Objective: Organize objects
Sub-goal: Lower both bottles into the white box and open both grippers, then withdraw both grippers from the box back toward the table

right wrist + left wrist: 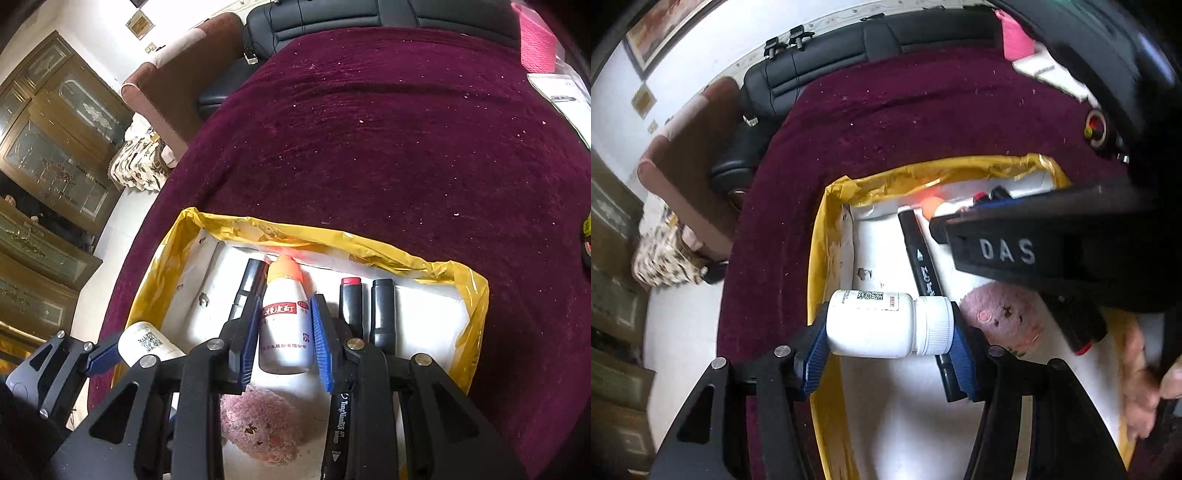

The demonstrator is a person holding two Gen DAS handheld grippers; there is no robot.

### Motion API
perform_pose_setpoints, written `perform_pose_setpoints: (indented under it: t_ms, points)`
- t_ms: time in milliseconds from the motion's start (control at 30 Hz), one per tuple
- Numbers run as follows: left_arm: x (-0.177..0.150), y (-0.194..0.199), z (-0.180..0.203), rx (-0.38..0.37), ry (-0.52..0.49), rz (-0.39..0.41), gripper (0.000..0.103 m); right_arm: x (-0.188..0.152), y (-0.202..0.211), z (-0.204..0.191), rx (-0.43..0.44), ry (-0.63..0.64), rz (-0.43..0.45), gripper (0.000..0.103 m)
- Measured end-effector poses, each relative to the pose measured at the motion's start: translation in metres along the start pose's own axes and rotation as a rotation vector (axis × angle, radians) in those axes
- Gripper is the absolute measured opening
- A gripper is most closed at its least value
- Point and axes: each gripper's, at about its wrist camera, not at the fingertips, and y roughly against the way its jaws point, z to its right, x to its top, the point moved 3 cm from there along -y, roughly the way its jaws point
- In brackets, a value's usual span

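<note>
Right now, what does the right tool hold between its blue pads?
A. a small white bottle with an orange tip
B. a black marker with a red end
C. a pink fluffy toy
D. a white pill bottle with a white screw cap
A: in the right wrist view, the right tool has its blue pads pressed on both sides of the small white bottle with an orange tip, above the tray.

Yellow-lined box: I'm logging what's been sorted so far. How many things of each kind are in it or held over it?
Markers: 3 (black-capped marker, red-capped marker, grey-capped marker)
Bottles: 2 (white pill bottle, orange-capped bottle)
Plush toys: 1 (pink plush toy)
Total: 6
</note>
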Motion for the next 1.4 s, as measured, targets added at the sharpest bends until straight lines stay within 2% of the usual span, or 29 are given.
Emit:
perform_pose_setpoints:
  t_ms: [233, 300, 333, 467, 533, 600, 667, 733, 800, 867, 1000, 1133, 1233, 1333, 1400]
  points:
    - [0.008, 0.014, -0.029, -0.186, 0.187, 0.068, 0.052, 0.001, 0.013, -0.004, 0.023, 0.004, 0.035, 0.026]
    - [0.013, 0.016, -0.036, -0.176, 0.211, 0.096, 0.052, 0.001, 0.015, -0.005, 0.024, 0.006, 0.042, 0.026]
    - [0.016, 0.016, -0.039, -0.151, 0.212, 0.103, 0.056, 0.000, 0.018, -0.005, 0.024, 0.007, 0.049, 0.026]
    - [0.022, 0.013, -0.043, -0.138, 0.214, 0.099, 0.056, -0.001, 0.035, -0.003, 0.030, 0.009, 0.086, 0.026]
    - [0.027, 0.011, -0.041, -0.118, 0.183, 0.104, 0.056, -0.003, 0.045, -0.001, 0.024, 0.016, 0.108, 0.026]
    - [0.031, 0.012, -0.033, -0.070, 0.100, 0.117, 0.056, -0.004, 0.054, 0.003, 0.027, 0.012, 0.123, 0.026]
    - [0.035, 0.015, -0.021, 0.008, -0.030, 0.137, 0.056, -0.008, 0.064, 0.009, 0.031, 0.002, 0.139, 0.026]
    - [0.036, 0.015, -0.009, 0.052, -0.149, 0.143, 0.056, -0.012, 0.073, 0.014, 0.027, 0.002, 0.155, 0.026]
    - [0.033, 0.011, -0.001, 0.070, -0.229, 0.123, 0.056, -0.015, 0.079, 0.019, 0.021, 0.003, 0.162, 0.027]
    - [0.031, 0.008, 0.001, 0.078, -0.251, 0.104, 0.056, -0.019, 0.084, 0.025, 0.026, -0.001, 0.168, 0.027]
    - [0.036, 0.000, -0.011, 0.069, -0.159, 0.077, 0.056, -0.023, 0.086, 0.035, 0.041, -0.024, 0.169, 0.027]
    - [0.044, 0.007, -0.026, 0.061, -0.008, 0.099, 0.056, -0.026, 0.090, 0.043, 0.060, -0.039, 0.173, 0.027]
    - [0.048, 0.018, -0.032, 0.029, 0.075, 0.126, 0.056, -0.028, 0.099, 0.049, 0.069, -0.037, 0.192, 0.027]
    - [0.048, 0.014, -0.029, 0.016, 0.113, 0.084, 0.058, -0.030, 0.111, 0.057, 0.067, -0.034, 0.218, 0.028]
    - [0.047, 0.003, -0.020, 0.031, 0.104, 0.041, 0.058, -0.032, 0.117, 0.067, 0.069, -0.051, 0.224, 0.033]
